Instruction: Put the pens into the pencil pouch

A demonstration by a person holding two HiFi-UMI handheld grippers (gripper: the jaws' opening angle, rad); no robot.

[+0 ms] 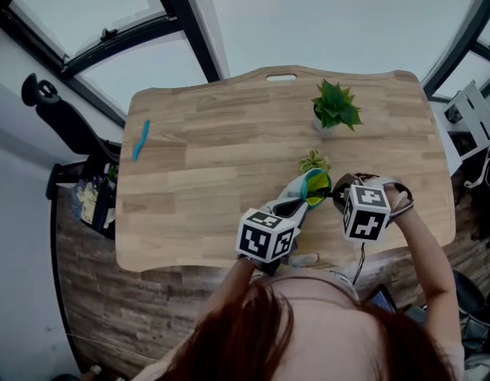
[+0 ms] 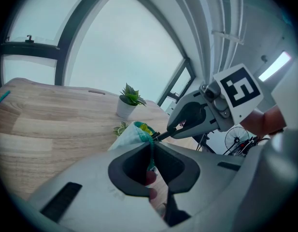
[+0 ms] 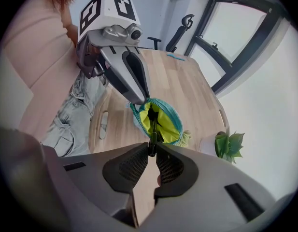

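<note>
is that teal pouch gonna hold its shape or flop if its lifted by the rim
Probably floppy: the teal fabric pencil pouch with yellow-green lining sags into a soft oval where the left gripper pinches its zipper edge. Likely light, since that one pinch props it up. Its mouth may well collapse if released.

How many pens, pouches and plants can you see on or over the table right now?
Pens: 2 (blue pen, dark pen)
Pencil pouch: 1
Plants: 2 (potted plant, small plant)
Total: 5
</note>
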